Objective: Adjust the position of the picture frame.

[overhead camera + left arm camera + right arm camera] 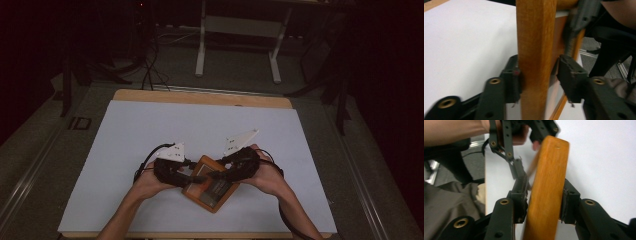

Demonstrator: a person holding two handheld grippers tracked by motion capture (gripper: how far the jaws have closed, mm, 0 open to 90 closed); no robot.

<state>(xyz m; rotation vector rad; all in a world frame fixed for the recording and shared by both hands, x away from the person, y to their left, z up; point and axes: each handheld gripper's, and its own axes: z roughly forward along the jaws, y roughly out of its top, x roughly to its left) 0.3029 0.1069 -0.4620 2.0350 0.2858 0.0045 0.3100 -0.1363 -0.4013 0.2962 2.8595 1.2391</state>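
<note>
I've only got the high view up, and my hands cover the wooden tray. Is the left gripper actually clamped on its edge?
Observer: Nearly. In the left gripper view the wooden tray rim stands between the left gripper jaws; one pad touches, the other shows a small gap.
Operator: And the right one?
Observer: The right gripper has both pads pressed against the rim on the opposite side.
Operator: Is the tray flat on the table?
Observer: I cannot tell whether it is lifted; the white table surface shows behind the rim, but no underside contact is visible.
</note>
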